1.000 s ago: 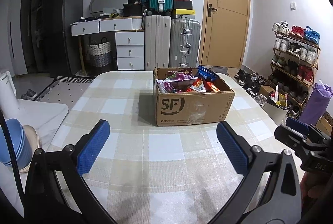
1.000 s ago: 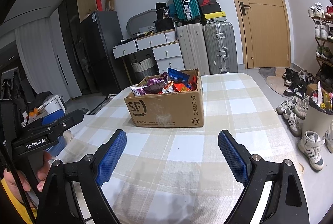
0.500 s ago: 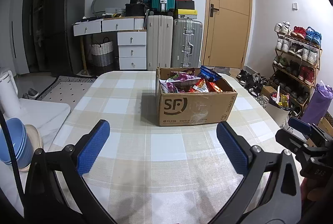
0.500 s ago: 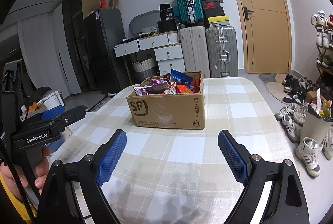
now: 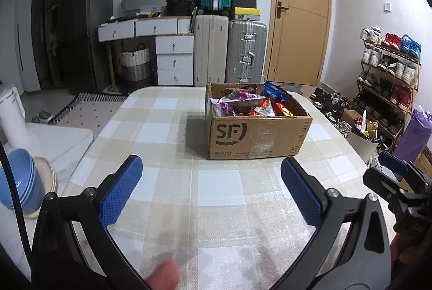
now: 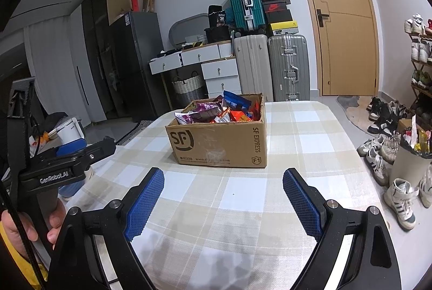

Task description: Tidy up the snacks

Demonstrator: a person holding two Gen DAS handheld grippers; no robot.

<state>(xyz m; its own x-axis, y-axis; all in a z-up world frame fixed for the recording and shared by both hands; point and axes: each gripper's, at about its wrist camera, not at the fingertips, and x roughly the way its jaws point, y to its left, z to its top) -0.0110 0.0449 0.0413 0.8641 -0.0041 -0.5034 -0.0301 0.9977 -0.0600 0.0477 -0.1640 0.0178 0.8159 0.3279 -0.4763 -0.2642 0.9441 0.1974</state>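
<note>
- The cardboard box (image 5: 257, 128) of snack packets (image 5: 249, 102) sat on the checked tablecloth (image 5: 216, 190), well ahead of both claws, with bare cloth between.
- Suitcases (image 5: 230, 47), white drawers (image 5: 174, 55) and a door (image 5: 302, 12) stood behind; a shoe rack (image 5: 388, 68) stood at right.
- The left gripper (image 5: 212, 191) and right gripper (image 6: 222, 199) gaped wide, holding nothing.
- Compared with a second earlier, the box appeared slightly nearer, and a fingertip (image 5: 162, 275) had entered the left view's bottom edge.

Brown cardboard box (image 5: 256, 135) on beige-and-white checked tablecloth (image 5: 216, 190); blue-padded black fingers (image 5: 121, 190).
</note>
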